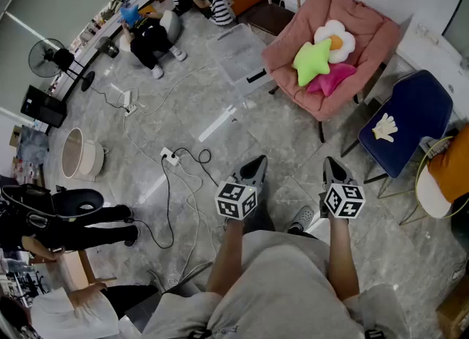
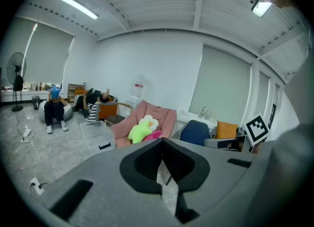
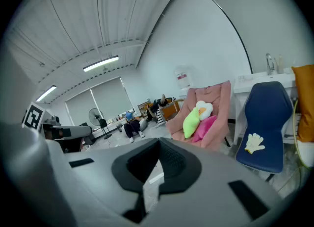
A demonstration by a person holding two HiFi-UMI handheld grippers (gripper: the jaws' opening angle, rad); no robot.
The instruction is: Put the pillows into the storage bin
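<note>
Three pillows lie on a pink lounge chair (image 1: 366,34) across the room: a green star pillow (image 1: 311,61), a white flower pillow (image 1: 335,39) and a magenta pillow (image 1: 333,79). A clear plastic storage bin (image 1: 238,52) stands on the floor just left of that chair. My left gripper (image 1: 254,164) and right gripper (image 1: 334,165) are held side by side in front of me, well short of the chair, both shut with nothing between the jaws. The left gripper view shows the bin (image 2: 95,132) and the green pillow (image 2: 139,131) beyond the shut jaws. In the right gripper view the green pillow (image 3: 190,121) lies ahead.
A blue chair (image 1: 407,121) with a white glove-shaped cushion (image 1: 384,128) stands right of the pink chair. A power strip with cables (image 1: 171,157) lies on the floor to my left. People sit at the far wall (image 1: 150,34). A fan (image 1: 50,58) stands far left.
</note>
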